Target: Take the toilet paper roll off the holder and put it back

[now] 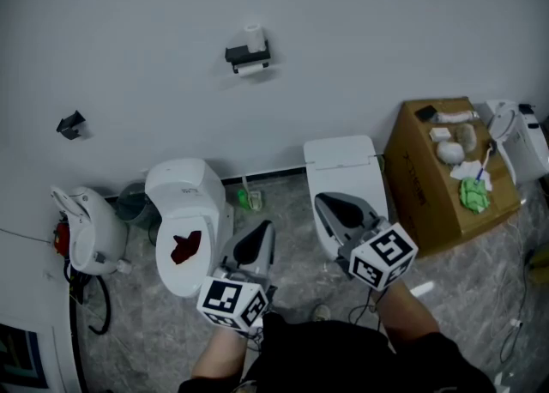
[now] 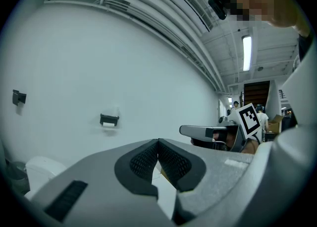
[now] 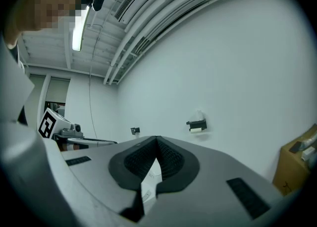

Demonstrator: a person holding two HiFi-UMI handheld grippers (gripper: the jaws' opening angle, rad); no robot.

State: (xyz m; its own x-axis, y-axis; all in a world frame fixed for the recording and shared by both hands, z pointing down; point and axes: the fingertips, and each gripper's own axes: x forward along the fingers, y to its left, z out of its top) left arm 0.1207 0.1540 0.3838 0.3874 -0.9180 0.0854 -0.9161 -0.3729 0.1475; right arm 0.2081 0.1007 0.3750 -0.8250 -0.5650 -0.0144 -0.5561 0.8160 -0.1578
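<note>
Left gripper has its jaws pressed together, nothing in between. The black holder sits on the white wall. A small black bracket is way off to its left, and the right gripper is well off to its right, a bit lower.

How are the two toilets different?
The left toilet is rounded; the right toilet is boxy. The left toilet is open with something red in its bowl; the right toilet's lid looks shut. The right toilet stands next to a cardboard box; the left toilet does not. Both are white and stand against the wall.
</note>
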